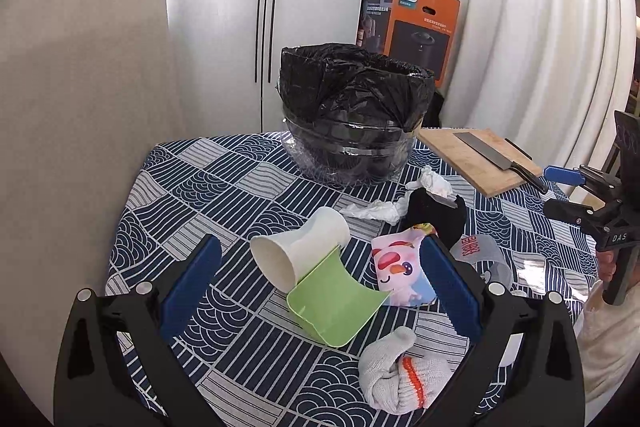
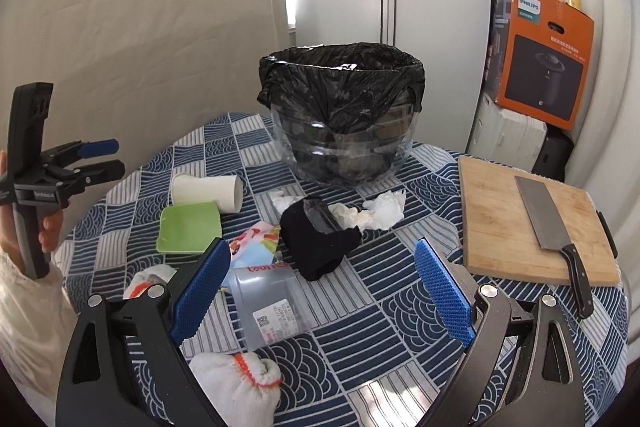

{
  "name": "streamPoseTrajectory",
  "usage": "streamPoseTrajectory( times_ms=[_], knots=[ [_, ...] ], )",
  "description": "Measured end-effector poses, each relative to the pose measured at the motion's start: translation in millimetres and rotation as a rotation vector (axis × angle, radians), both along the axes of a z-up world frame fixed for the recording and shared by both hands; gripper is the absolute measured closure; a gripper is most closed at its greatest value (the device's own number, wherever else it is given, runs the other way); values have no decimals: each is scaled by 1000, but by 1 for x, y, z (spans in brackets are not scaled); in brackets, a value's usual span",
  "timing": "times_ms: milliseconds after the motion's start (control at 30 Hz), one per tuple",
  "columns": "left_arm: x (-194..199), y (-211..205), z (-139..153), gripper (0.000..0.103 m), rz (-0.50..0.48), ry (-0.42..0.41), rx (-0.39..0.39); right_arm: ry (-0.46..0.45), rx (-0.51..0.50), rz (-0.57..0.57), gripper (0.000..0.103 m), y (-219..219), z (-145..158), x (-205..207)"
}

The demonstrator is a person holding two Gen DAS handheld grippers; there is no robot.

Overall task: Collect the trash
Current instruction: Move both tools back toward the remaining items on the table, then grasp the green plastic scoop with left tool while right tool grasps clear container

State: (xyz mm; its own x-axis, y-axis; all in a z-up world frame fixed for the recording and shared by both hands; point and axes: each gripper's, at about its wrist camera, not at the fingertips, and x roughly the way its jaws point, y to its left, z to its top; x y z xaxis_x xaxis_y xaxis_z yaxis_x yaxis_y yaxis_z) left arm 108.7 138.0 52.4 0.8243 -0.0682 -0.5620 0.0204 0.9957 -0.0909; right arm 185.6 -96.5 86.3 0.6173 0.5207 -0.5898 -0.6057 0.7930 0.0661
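Left wrist: paper cup (image 1: pixel 300 247) between wide-spread gripper (image 1: pixel 320 287) fingers.

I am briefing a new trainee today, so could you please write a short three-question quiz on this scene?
1. True or false: the paper cup stands upright.
2. What lies on the cutting board? A fork, B cleaver, C spoon.
3. What lines the bin?

Key: 1 false, it lies on its side against the green dish. 2 B, the cleaver. 3 a black bag.
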Motion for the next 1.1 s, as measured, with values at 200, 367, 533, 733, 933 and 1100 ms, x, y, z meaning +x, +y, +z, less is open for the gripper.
streamPoseTrajectory(
  times_ms=[200,367,533,733,933,1100],
  knots=[
    [-3,-6,-22,6,-16,34,-17,47,-29,19,14,6,-19,-3],
    [-4,-9,-39,6,-25,63,-26,71,-43,31,14,10,-32,-6],
    [-1,-10,-53,6,-38,88,-35,94,-52,41,14,14,-43,-6],
    [10,-13,-66,6,-63,127,-36,128,-65,63,14,21,-57,0],
    [23,-14,-79,6,-79,180,-38,157,-82,84,14,28,-69,9],
    [32,-13,-88,6,-92,214,-52,178,-98,102,14,35,-79,15]
  ],
)
